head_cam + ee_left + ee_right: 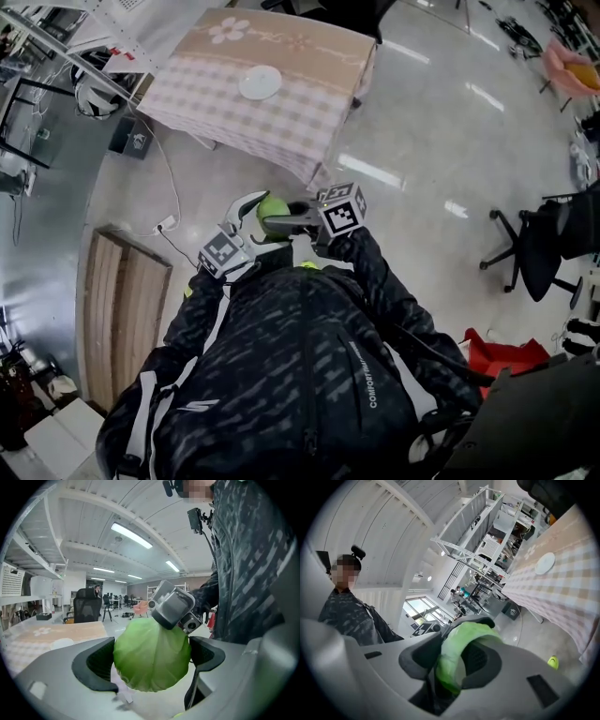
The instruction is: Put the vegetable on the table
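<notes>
A round green cabbage (273, 210) hangs in the air in front of the person, held between both grippers. In the left gripper view the cabbage (152, 654) fills the gap of my left gripper (152, 658), and both dark pads touch its sides. My right gripper (292, 223) grips it from the other side, and its jaws pinch a fold of green leaf (452, 660). Ahead stands the table (281, 117) with a pink checked cloth, a white plate (260, 82) on it. The cabbage is short of the table's near corner.
A black office chair (534, 248) stands on the shiny floor at the right, with a red bag (502, 361) nearer the person. A wooden panel (122, 309) lies at the left, with a white cable (173, 202) beside it. Racks and desks line the left edge.
</notes>
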Action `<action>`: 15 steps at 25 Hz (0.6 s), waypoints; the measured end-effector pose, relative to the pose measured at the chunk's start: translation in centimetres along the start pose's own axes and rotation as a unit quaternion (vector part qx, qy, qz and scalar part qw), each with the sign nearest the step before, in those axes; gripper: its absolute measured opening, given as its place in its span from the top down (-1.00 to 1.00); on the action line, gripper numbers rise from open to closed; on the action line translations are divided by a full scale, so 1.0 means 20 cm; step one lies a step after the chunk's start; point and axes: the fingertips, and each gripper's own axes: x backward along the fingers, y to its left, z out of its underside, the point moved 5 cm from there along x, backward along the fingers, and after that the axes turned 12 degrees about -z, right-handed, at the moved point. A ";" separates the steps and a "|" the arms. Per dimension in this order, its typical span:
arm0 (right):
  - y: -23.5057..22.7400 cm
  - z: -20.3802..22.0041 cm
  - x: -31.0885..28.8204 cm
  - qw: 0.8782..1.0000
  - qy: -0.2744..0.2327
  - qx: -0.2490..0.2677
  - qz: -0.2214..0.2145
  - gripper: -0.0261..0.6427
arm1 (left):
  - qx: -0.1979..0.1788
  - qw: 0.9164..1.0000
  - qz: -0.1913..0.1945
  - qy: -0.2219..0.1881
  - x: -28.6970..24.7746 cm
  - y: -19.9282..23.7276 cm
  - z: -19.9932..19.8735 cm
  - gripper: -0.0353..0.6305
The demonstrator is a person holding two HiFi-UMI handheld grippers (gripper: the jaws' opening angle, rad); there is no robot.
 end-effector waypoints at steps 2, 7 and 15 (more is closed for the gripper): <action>-0.06 -0.07 -0.01 1.000 -0.004 -0.002 0.008 0.56 | 0.001 1.000 0.009 -0.001 -0.03 0.09 0.00 -0.54; -0.22 -0.26 -0.02 0.999 -0.018 -0.007 0.028 0.56 | -0.001 0.999 0.033 -0.005 -0.09 0.34 -0.01 -0.54; -0.53 -0.60 -0.07 0.998 -0.035 -0.014 0.046 0.54 | 0.001 0.998 0.055 -0.005 -0.19 0.80 0.01 -0.54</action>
